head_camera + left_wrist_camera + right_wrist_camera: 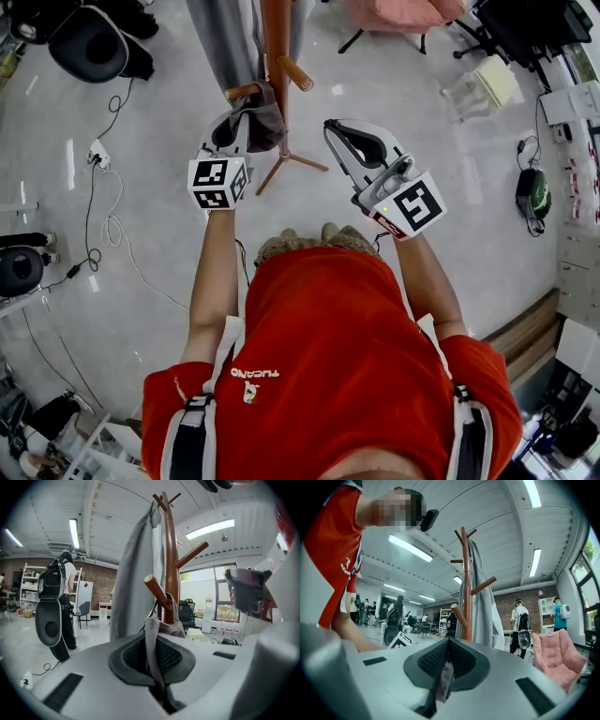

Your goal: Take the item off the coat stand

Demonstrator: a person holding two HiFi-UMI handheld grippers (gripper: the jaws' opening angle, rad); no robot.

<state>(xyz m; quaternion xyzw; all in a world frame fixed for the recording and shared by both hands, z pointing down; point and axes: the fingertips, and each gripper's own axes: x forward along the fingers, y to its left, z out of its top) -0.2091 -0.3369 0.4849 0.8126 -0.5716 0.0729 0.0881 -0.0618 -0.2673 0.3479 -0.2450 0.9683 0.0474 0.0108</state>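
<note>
A wooden coat stand (275, 47) rises in front of me, with a long grey garment (133, 583) hanging high on it. A small grey-brown fabric item (255, 122) hangs from a lower peg (157, 592). My left gripper (236, 131) is right at that item. In the left gripper view its jaws (151, 653) are shut on the item's grey strap (150, 634), which runs up to the peg. My right gripper (334, 126) is held right of the pole, apart from the item. Its jaws (447, 644) look shut, with a pale scrap showing in the slot behind them.
The stand's legs (298, 161) spread on the pale floor. Cables (105, 192) lie at the left and a black chair (89, 42) stands at the top left. A pink chair (558, 653) is to the right. A person with a backpack (56, 606) stands beyond.
</note>
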